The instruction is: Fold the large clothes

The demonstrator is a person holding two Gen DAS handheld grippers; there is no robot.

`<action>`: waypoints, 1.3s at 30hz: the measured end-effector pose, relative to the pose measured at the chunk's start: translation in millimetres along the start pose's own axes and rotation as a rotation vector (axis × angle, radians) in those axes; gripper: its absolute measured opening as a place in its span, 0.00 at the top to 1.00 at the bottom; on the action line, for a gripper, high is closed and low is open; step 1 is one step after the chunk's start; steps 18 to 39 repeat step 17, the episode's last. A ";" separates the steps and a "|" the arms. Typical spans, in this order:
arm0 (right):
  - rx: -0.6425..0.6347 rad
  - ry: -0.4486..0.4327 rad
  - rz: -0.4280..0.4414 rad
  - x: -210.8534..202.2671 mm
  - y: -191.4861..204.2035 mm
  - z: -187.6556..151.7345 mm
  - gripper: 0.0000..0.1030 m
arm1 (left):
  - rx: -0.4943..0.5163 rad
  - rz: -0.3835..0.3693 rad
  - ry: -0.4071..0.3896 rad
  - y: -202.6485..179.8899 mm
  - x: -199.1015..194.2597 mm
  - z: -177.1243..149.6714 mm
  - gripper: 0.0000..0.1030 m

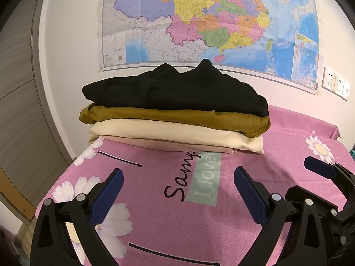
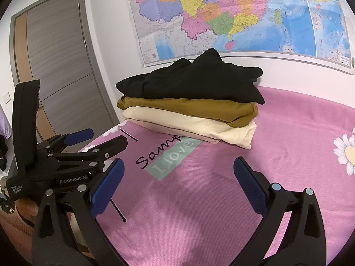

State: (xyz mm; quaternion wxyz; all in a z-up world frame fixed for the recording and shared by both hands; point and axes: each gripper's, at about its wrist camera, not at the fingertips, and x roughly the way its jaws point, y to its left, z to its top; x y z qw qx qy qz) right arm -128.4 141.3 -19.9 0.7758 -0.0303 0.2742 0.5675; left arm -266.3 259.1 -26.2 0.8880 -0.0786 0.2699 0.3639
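Note:
A stack of folded clothes lies at the far side of the pink bed sheet (image 1: 277,221) (image 2: 288,137). A black garment (image 1: 177,88) (image 2: 195,79) is on top, an ochre one (image 1: 173,115) (image 2: 190,108) below it, and a cream one (image 1: 175,136) (image 2: 195,126) at the bottom. My left gripper (image 1: 178,175) hovers open over the sheet, short of the stack, with nothing between its fingers. My right gripper (image 2: 178,165) is also open and empty, to the right of the left one. The left gripper (image 2: 99,138) shows at the left of the right wrist view.
A large coloured map (image 1: 210,20) (image 2: 233,15) hangs on the wall behind the bed. A grey door (image 2: 60,66) stands left of the bed. Wall sockets (image 1: 336,84) sit at the right. The sheet carries daisy prints (image 2: 348,150) and lettering (image 1: 199,177).

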 end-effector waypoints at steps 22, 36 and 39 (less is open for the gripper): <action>0.080 -0.005 -0.142 -39.5 -43.1 -9.4 0.06 | 0.015 -0.131 0.087 -48.1 20.9 0.7 0.07; 0.080 -0.005 -0.142 -39.5 -43.1 -9.4 0.06 | 0.015 -0.131 0.087 -48.1 20.9 0.7 0.07; 0.080 -0.005 -0.142 -39.5 -43.1 -9.4 0.06 | 0.015 -0.131 0.087 -48.1 20.9 0.7 0.07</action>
